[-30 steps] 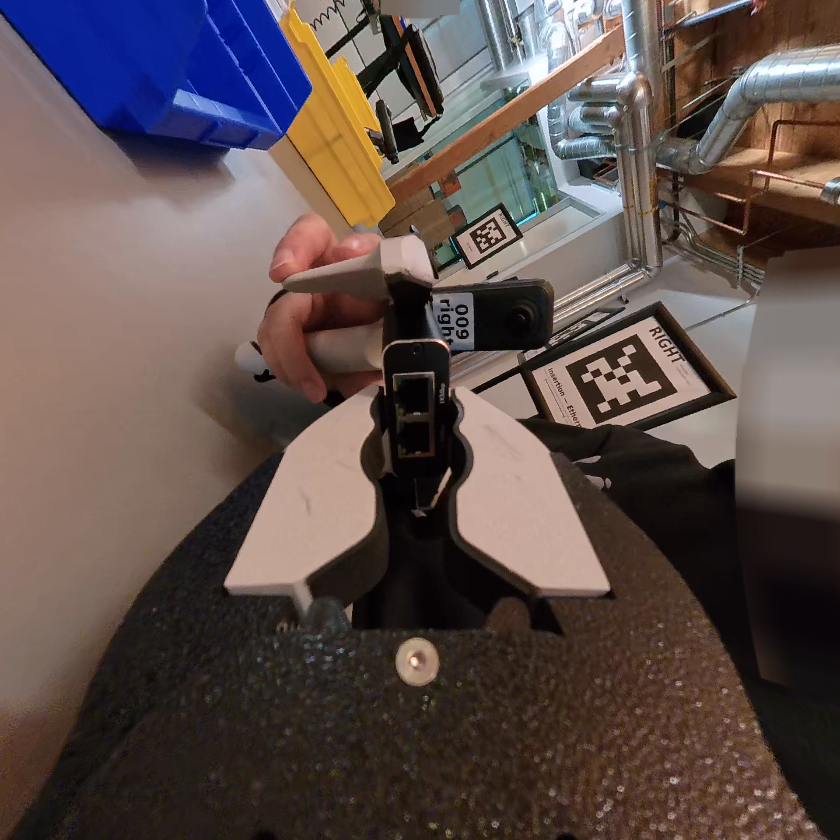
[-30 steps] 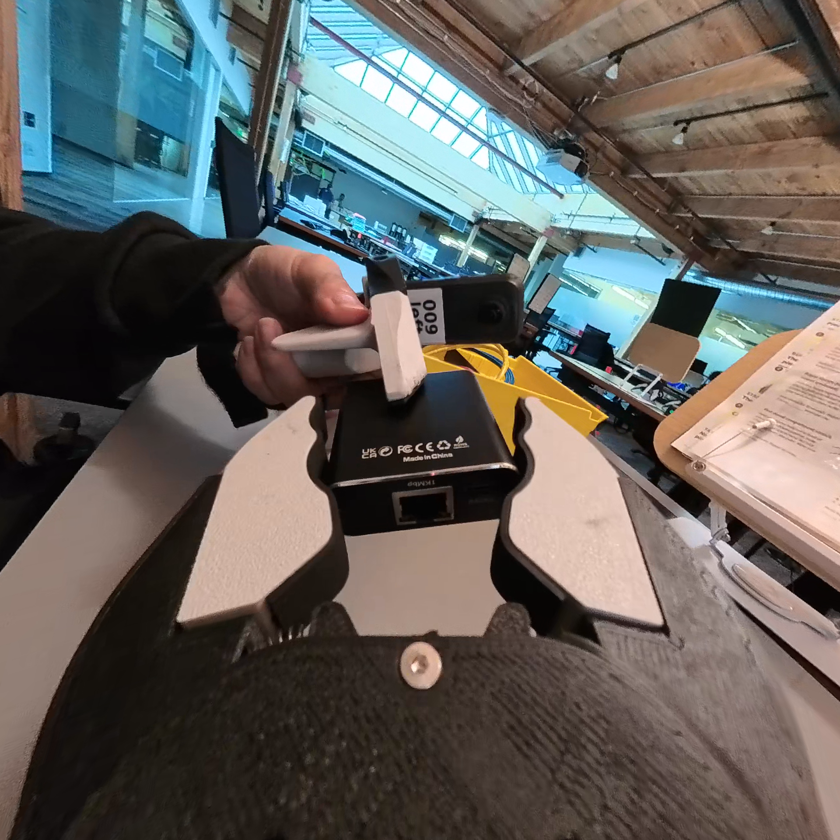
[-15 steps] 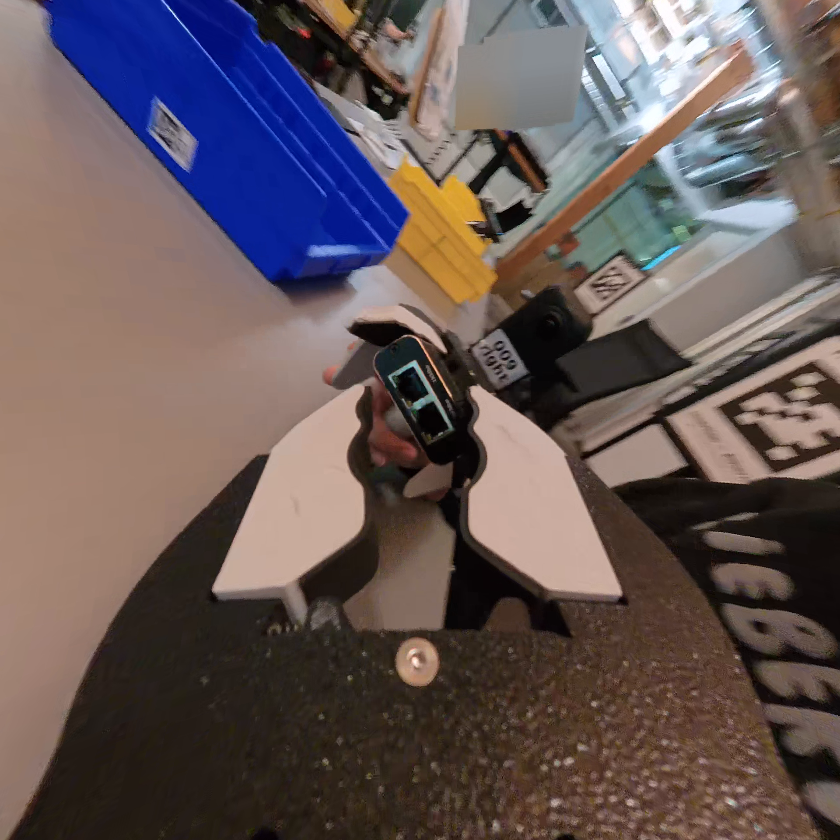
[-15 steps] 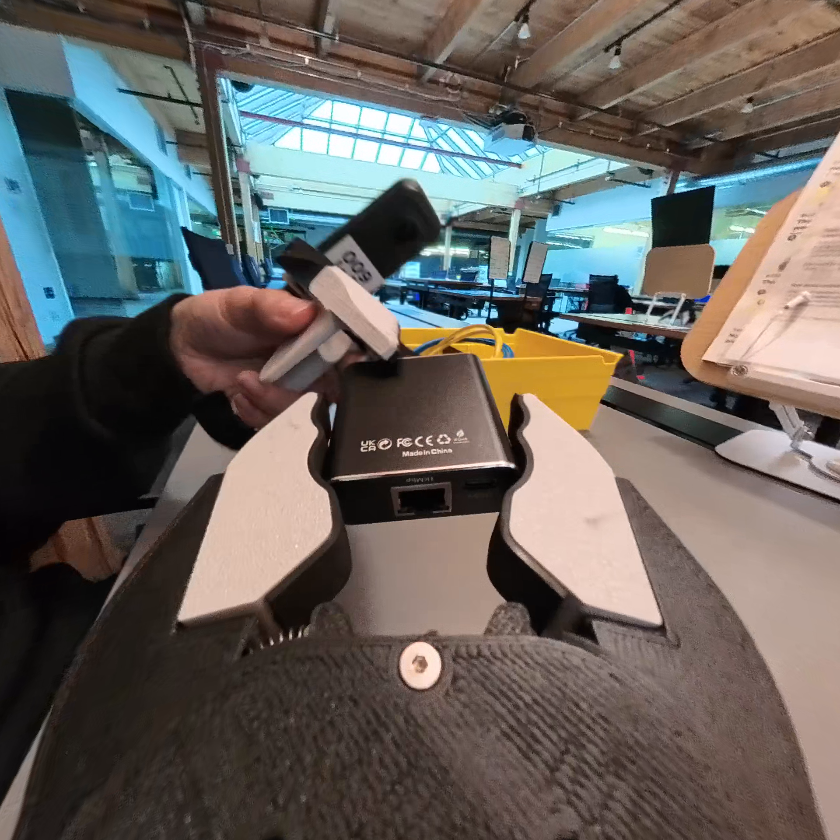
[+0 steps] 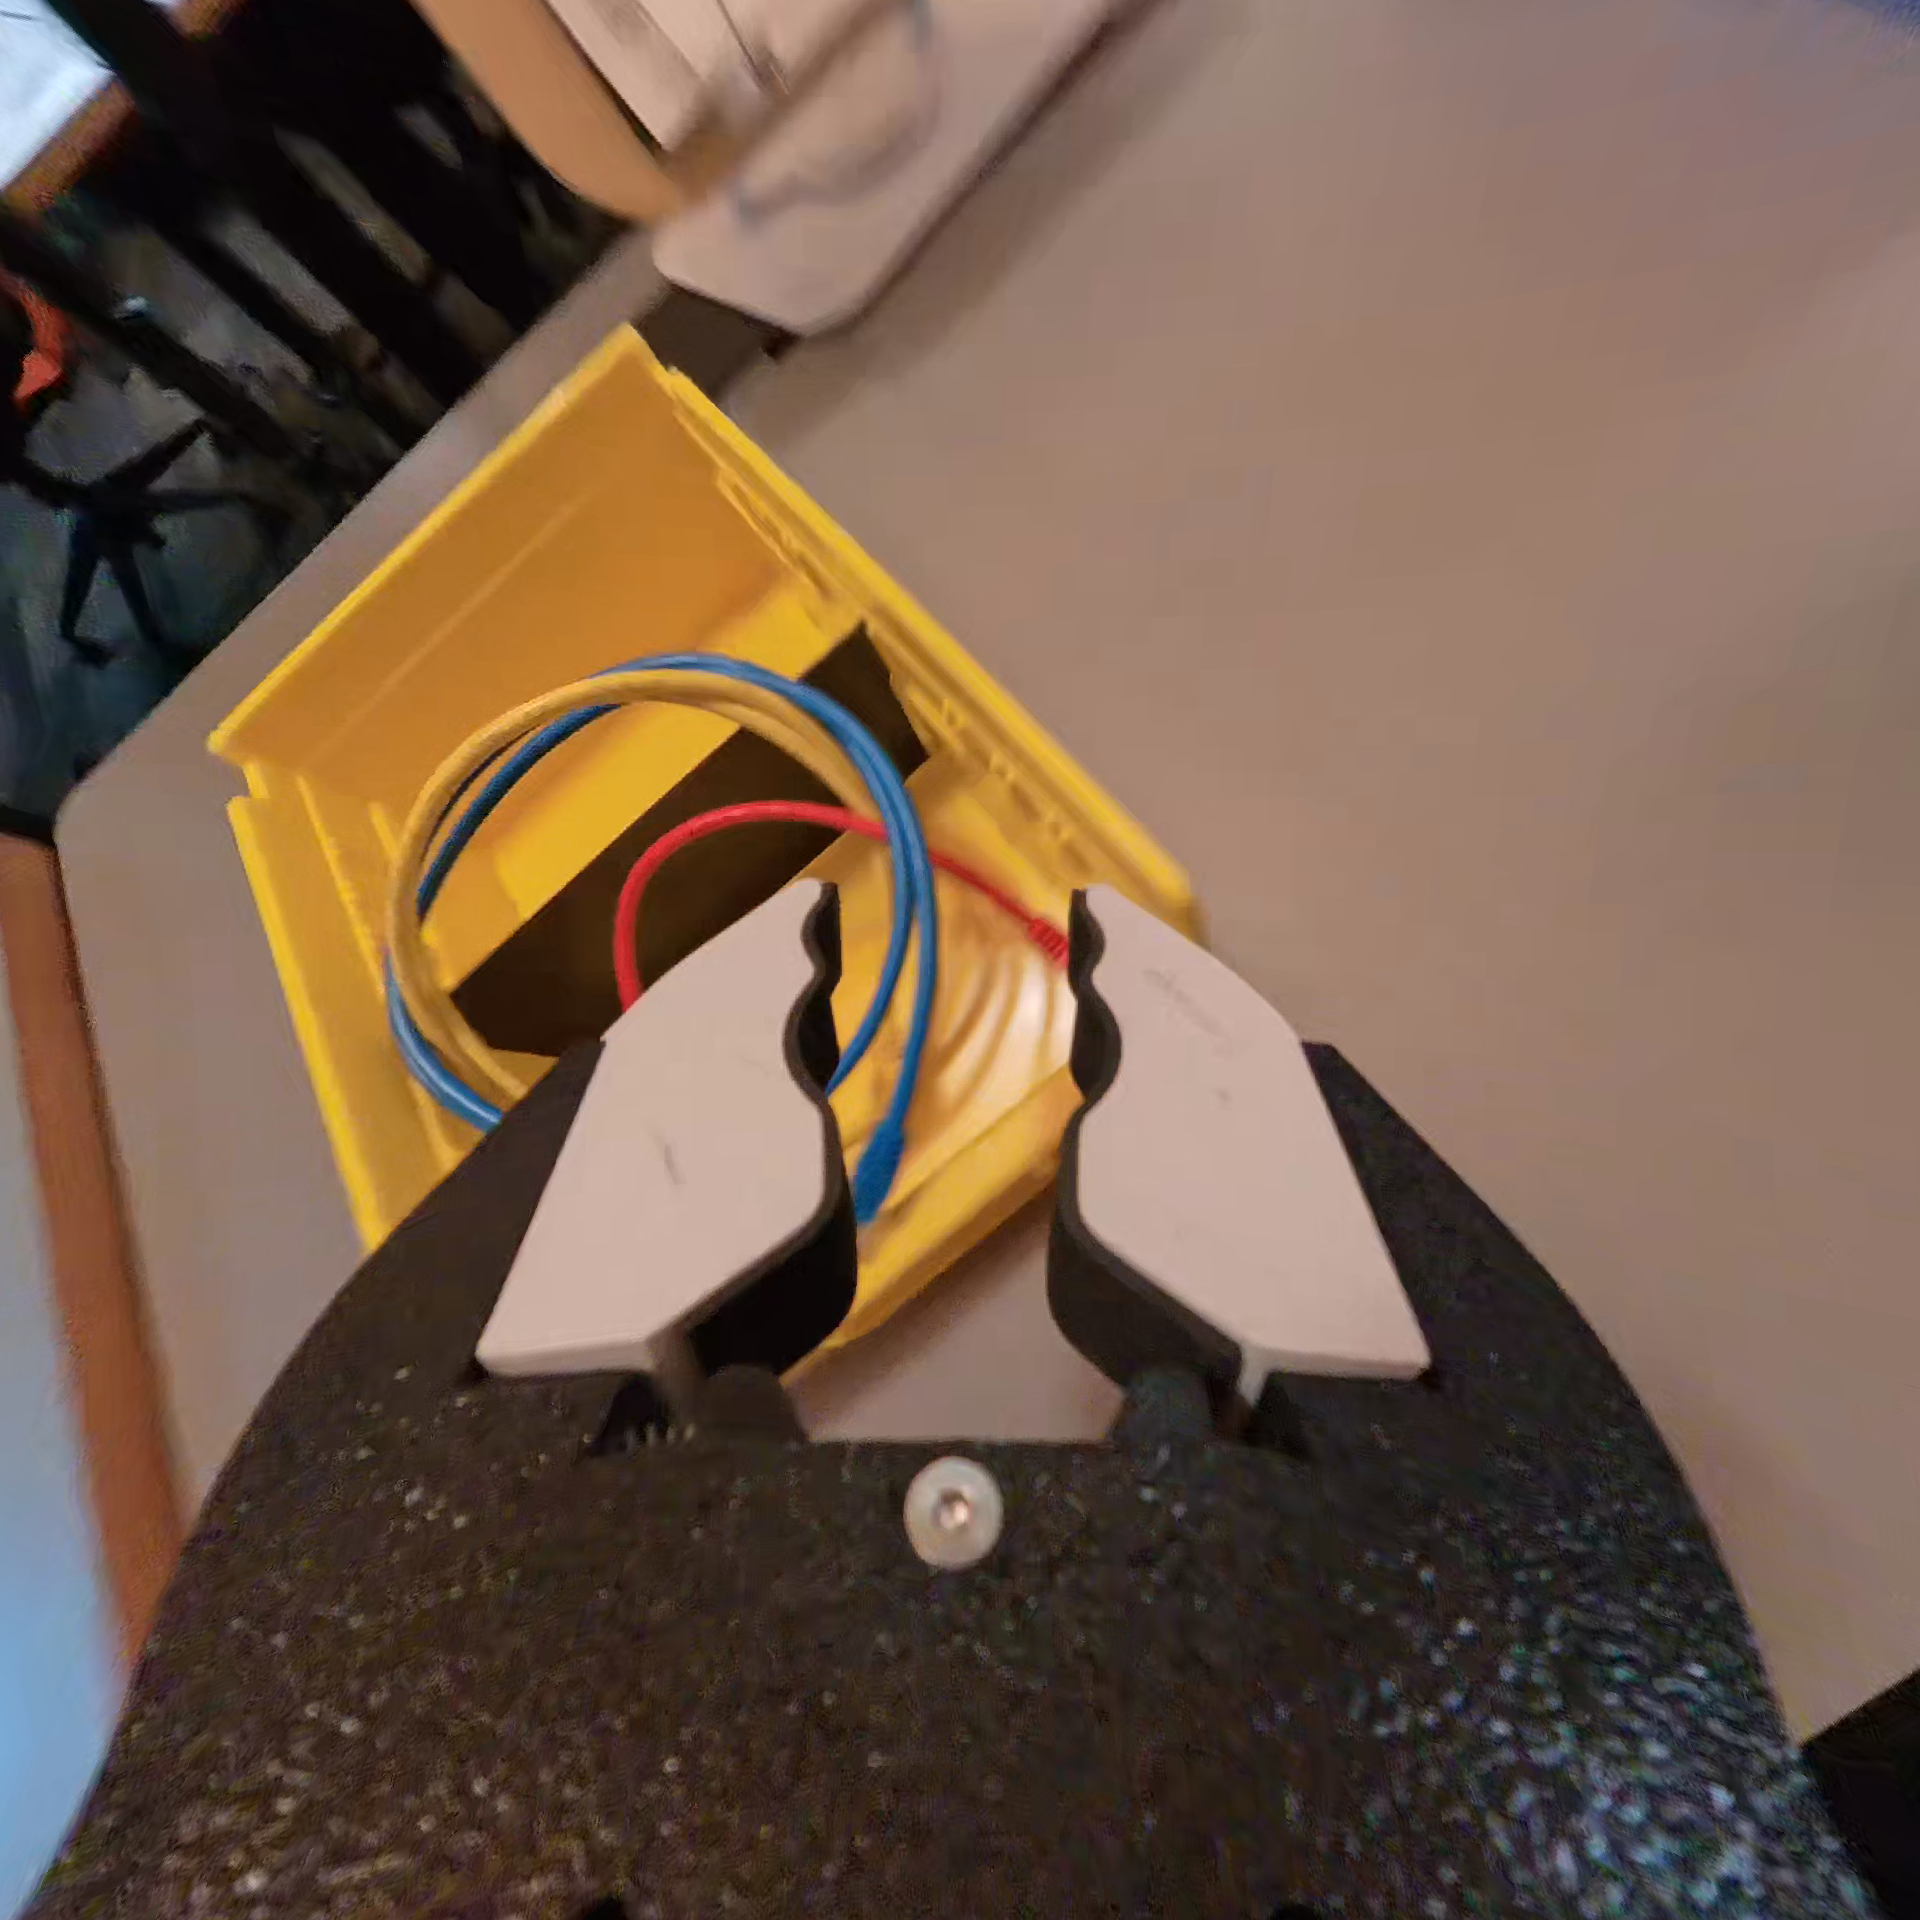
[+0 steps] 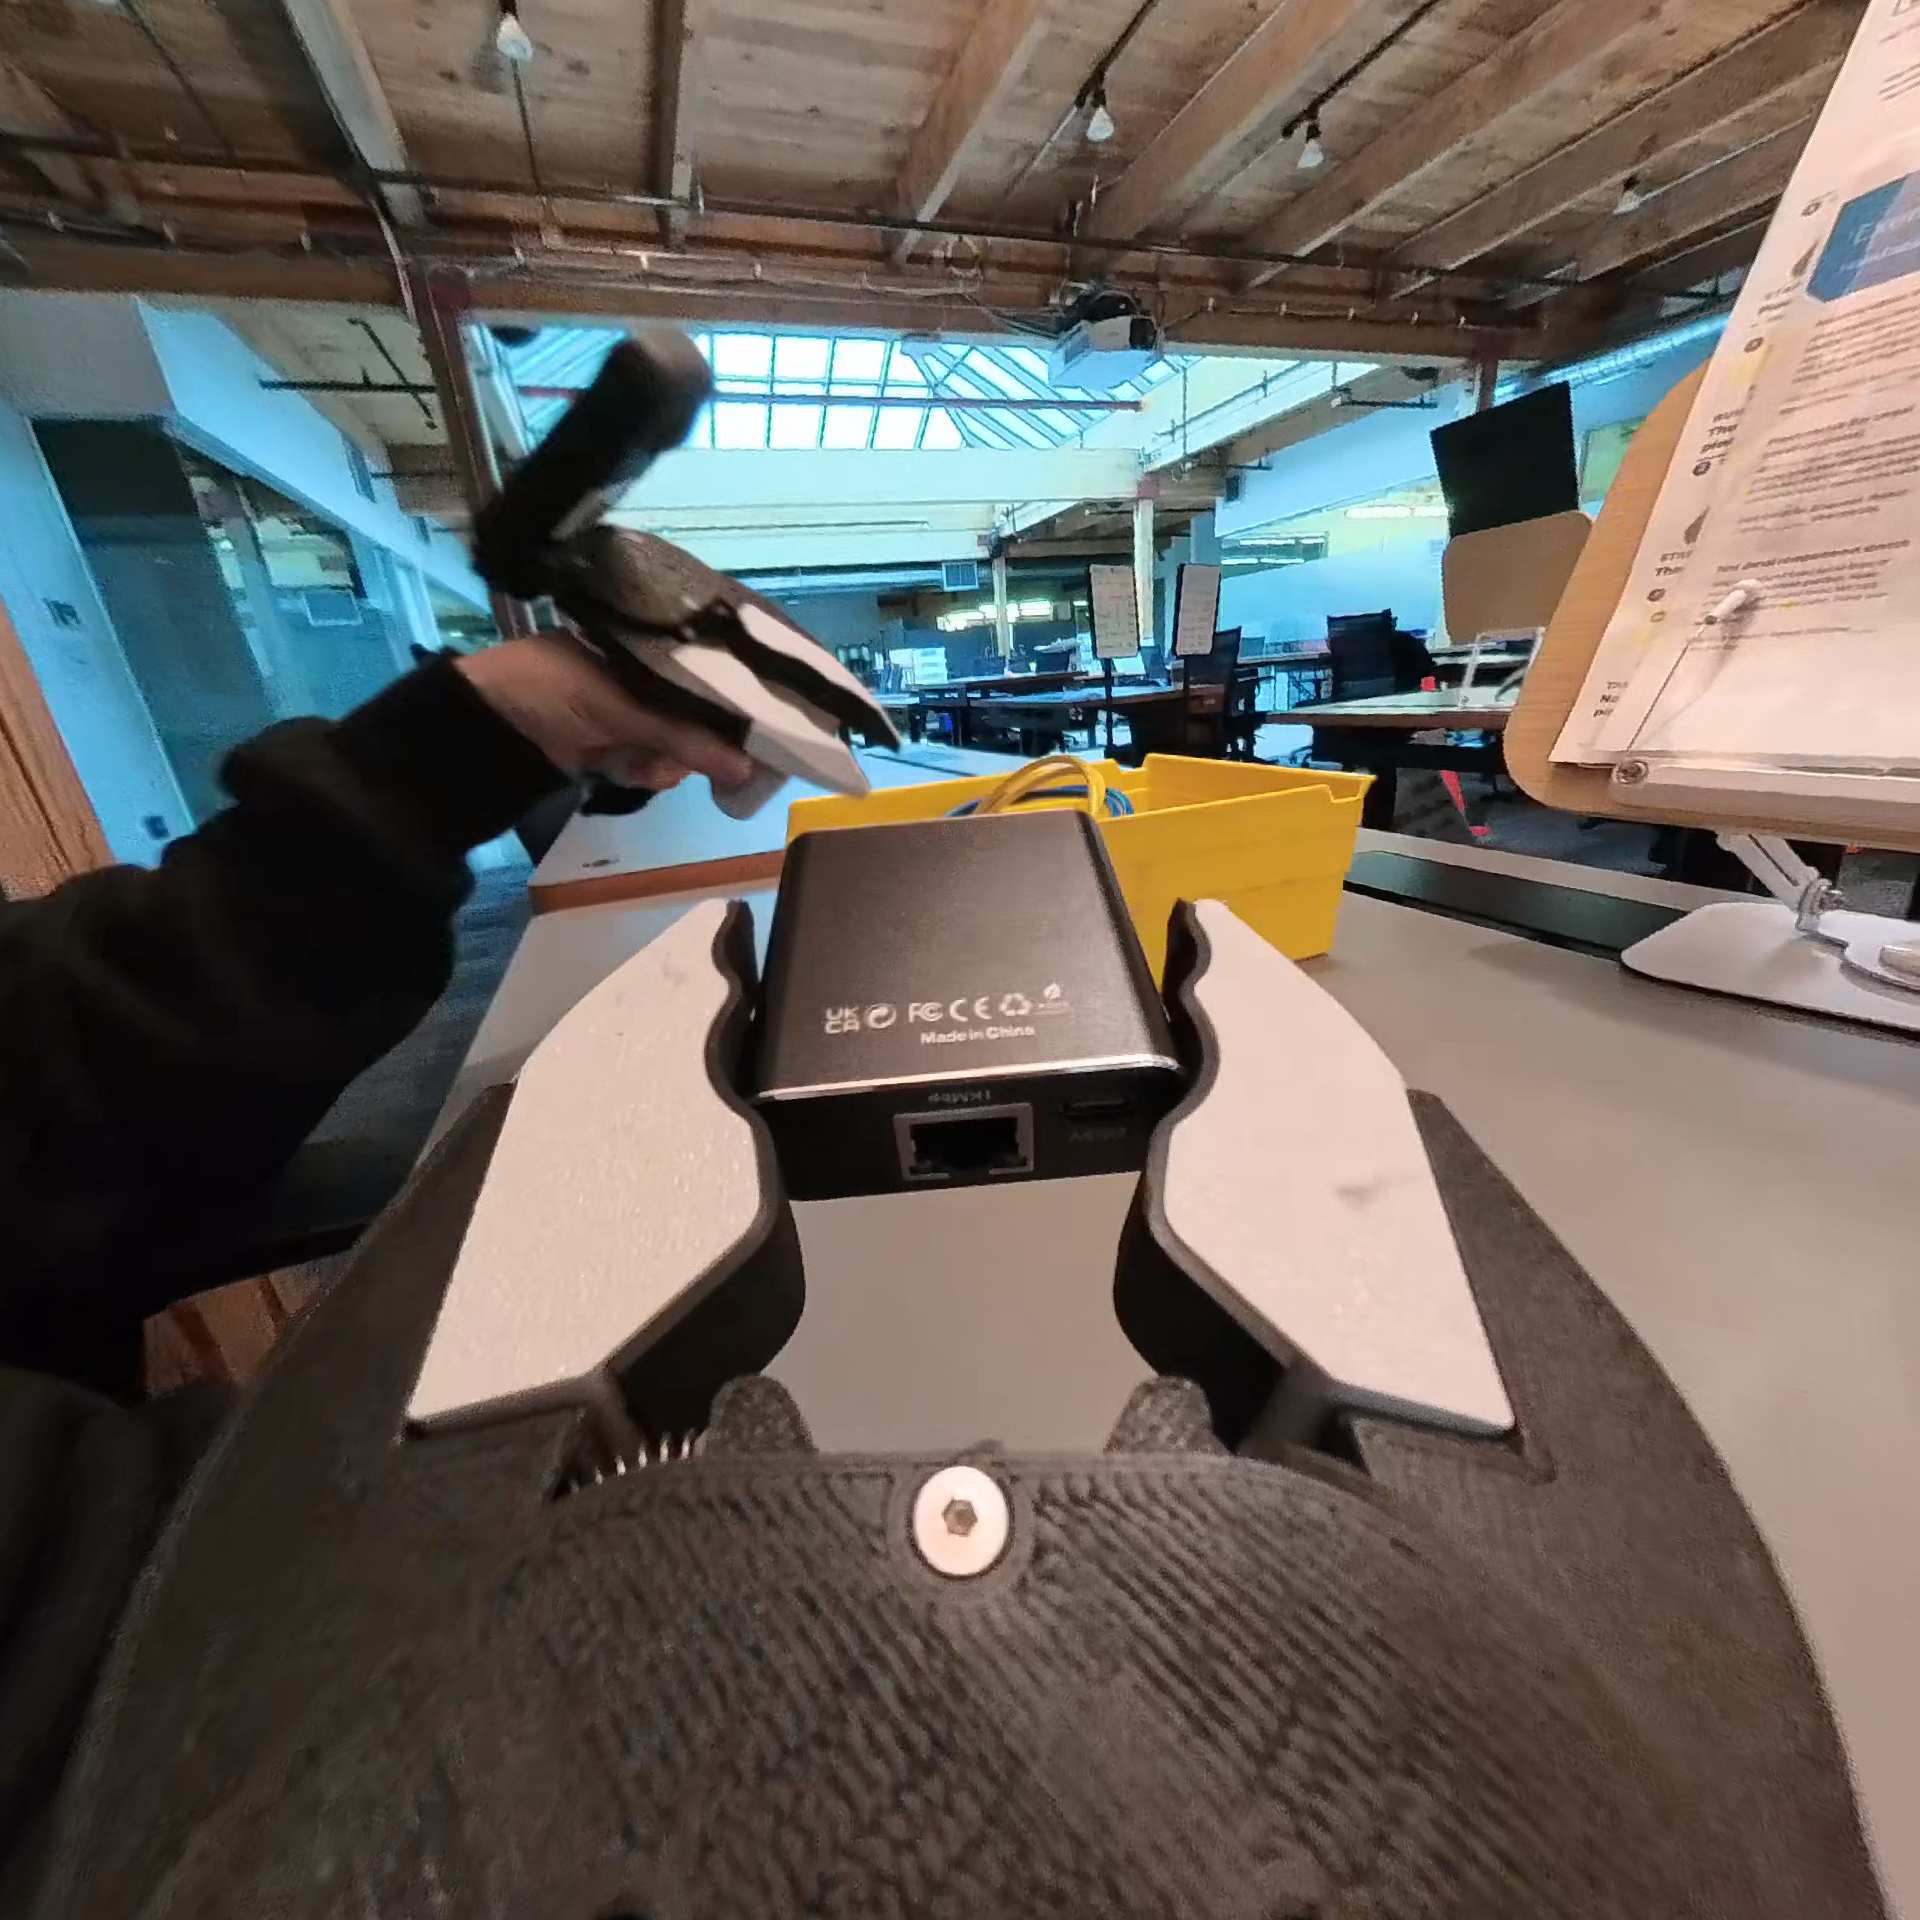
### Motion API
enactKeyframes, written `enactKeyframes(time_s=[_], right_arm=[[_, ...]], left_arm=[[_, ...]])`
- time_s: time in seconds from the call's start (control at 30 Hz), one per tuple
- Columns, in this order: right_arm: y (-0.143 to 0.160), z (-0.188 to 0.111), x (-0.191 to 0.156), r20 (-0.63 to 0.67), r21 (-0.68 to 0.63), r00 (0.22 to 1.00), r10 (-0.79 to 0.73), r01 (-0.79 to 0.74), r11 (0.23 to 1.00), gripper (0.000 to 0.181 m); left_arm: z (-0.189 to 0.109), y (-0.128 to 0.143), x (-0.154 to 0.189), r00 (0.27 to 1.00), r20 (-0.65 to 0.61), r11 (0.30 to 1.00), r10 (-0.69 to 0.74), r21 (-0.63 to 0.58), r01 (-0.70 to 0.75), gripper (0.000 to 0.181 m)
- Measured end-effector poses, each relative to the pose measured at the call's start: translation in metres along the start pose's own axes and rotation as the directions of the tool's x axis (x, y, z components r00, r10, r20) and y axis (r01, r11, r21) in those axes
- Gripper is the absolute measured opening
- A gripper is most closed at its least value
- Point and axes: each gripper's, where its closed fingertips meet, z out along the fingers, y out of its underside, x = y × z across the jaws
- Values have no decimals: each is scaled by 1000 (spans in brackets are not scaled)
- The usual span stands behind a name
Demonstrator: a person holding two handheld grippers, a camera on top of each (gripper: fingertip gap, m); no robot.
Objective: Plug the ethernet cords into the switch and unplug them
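Observation:
My right gripper [image 6: 961, 920] is shut on the black switch [image 6: 956, 935], holding it by its sides above the grey table, with one port facing me. My left gripper [image 5: 951, 904] is open and empty, pointing down over the yellow bin [image 5: 520, 582]. In the bin lie a blue cord [image 5: 914, 935], a yellow cord [image 5: 499, 748] and a red cord [image 5: 665, 873], looped over a dark flat item [image 5: 727, 831]. A blue plug [image 5: 878, 1164] lies between my left fingers. The right wrist view shows the left gripper [image 6: 831, 748] raised left of the bin [image 6: 1247, 842], behind the switch.
A document stand with a white base [image 6: 1766, 966] and printed sheets [image 6: 1787, 468] stands at the right; its base also shows in the left wrist view [image 5: 810, 208]. The grey table [image 5: 1455, 623] spreads right of the bin. The table's wooden edge [image 5: 94, 1247] runs on the left.
My left gripper has left the switch, opened wider and swung over the yellow bin. My right gripper keeps the switch and has levelled it over the table.

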Motion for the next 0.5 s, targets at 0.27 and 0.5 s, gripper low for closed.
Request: enactKeyframes(time_s=[0.27, 0.5], right_arm=[[-2, -2, 1, -11, 25, 1000, 3, -2, 1000, 77], [-2, -3, 1, -7, 21, 1000, -3, 4, 1000, 77]], left_arm=[[50, 19, -38, 797, -150, 780, 585, -166, -603, 55], [63, 21, -72, 835, -144, 796, 531, -252, -550, 53]])
